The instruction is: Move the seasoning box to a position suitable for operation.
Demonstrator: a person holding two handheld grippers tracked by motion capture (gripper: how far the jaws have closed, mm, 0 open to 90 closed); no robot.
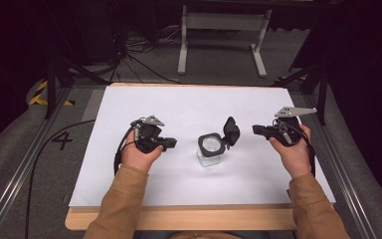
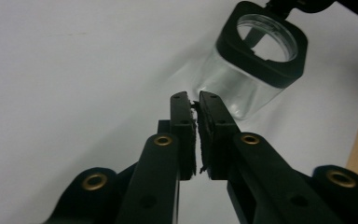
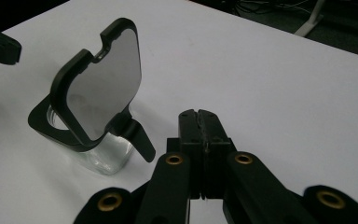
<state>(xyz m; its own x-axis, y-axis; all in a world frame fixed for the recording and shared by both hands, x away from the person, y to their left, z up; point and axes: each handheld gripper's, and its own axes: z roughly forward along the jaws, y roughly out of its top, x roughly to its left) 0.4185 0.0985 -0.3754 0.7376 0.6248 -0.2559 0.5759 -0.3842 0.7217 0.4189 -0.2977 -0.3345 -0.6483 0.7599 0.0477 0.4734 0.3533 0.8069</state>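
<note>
I have the left tool (image 1: 171,144) closed, pads together with nothing between them, resting just left of the jar (image 1: 211,151) and not touching it. My right tool (image 1: 256,129) is likewise clamped on nothing, off to the jar's right. The jar stands mid-worktop (image 1: 189,99) on the white sheet: clear glass, squarish, with a black square collar. Its hinged black lid (image 1: 231,131) stands flipped up. I see nothing inside the jar.
</note>
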